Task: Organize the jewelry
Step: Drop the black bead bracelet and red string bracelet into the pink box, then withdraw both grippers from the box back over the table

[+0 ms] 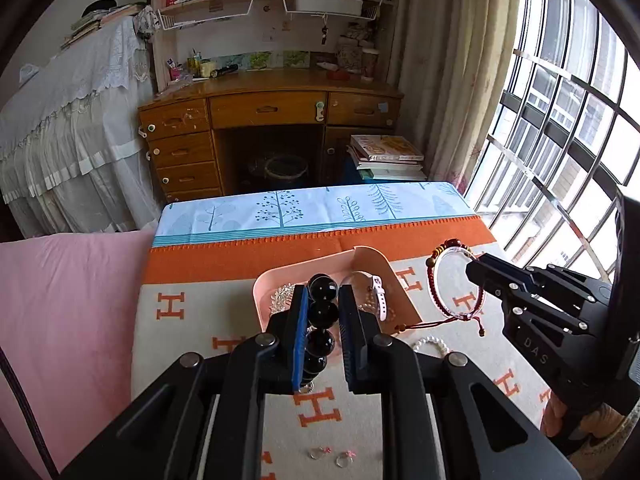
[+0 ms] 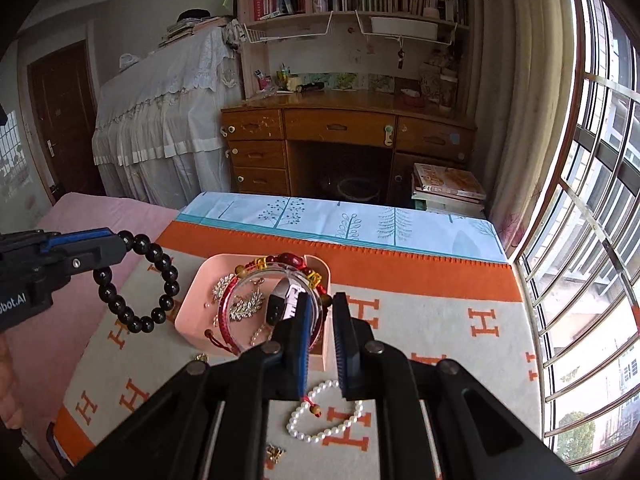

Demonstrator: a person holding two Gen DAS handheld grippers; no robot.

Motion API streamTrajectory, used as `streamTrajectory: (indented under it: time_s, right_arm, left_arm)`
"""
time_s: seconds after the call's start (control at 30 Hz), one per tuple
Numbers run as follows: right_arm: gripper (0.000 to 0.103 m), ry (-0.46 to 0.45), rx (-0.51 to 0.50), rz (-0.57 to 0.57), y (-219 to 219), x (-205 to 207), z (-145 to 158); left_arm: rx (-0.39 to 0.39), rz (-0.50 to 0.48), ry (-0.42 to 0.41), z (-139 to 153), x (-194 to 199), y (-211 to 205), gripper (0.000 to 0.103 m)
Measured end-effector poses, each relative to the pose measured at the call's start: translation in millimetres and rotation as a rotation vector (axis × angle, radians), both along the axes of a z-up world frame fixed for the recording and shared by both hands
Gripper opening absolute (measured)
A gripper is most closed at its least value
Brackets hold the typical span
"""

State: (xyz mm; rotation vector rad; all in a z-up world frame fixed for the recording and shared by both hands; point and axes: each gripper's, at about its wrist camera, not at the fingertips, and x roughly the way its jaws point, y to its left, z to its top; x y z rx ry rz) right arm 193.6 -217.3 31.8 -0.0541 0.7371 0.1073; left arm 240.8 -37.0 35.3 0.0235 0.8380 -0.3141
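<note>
Both grippers are hovering near the pink tray (image 2: pixel 192 312): the left gripper (image 1: pixel 324 320) is pinching the black bead bracelet (image 2: pixel 140 280) left of it, the right gripper (image 2: pixel 322 320) is clamping the red cord bracelet (image 1: pixel 452 284) nearer, over its right edge.

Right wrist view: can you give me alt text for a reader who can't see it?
The right claw holds a red cord bracelet above a pink tray of jewelry on an orange-and-white cloth. At left, the left claw holds up a black bead bracelet; a white pearl bracelet lies on the cloth below.
</note>
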Motion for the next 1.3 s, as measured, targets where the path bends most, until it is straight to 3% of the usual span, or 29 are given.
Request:
streamTrajectory:
  time_s: [0.2, 0.37, 0.43, 0.47, 0.5, 0.7, 0.83, 1.03, 1.3]
  right_arm:
    - [0.011, 0.042, 0.047, -0.05, 4.7, 49.2, -12.5]
    - [0.011, 0.094, 0.082, -0.049, 16.5, 80.7, -33.8]
    - [0.011, 0.119, 0.09, -0.037, 24.2, 91.2, -45.1]
    - [0.011, 0.131, 0.095, -0.029, 28.1, 95.9, -51.1]
    - [0.011, 0.144, 0.102, -0.018, 32.0, 100.2, -57.0]
    - [0.012, 0.22, 0.155, 0.016, 45.7, 113.9, -83.5]
    - [0.013, 0.235, 0.17, 0.027, 48.2, 113.3, -87.0]
    - [0.026, 0.182, 0.184, 0.027, 44.4, 94.9, -65.0]
    - [0.027, 0.131, 0.21, 0.021, 27.4, 53.8, -32.2]
  left_arm:
    - [-0.029, 0.006, 0.095, -46.6, 50.7, -9.8, 0.013]
    - [-0.037, 0.019, 0.135, -79.5, 66.9, -8.2, 0.015]
    - [-0.023, 0.032, 0.138, -86.0, 67.6, -5.0, 0.029]
    - [-0.017, 0.036, 0.135, -87.4, 66.7, -2.6, 0.048]
    - [0.004, 0.057, 0.122, -87.5, 65.1, 0.4, 0.056]
    - [0.005, 0.143, 0.045, -74.8, 51.0, 30.6, 0.088]
    - [0.011, 0.186, 0.024, -67.3, 42.9, 41.9, 0.09]
    - [-0.085, 0.17, 0.048, -57.1, 28.5, 48.3, 0.09]
    - [-0.082, 0.152, 0.052, -40.3, 0.1, 38.5, 0.089]
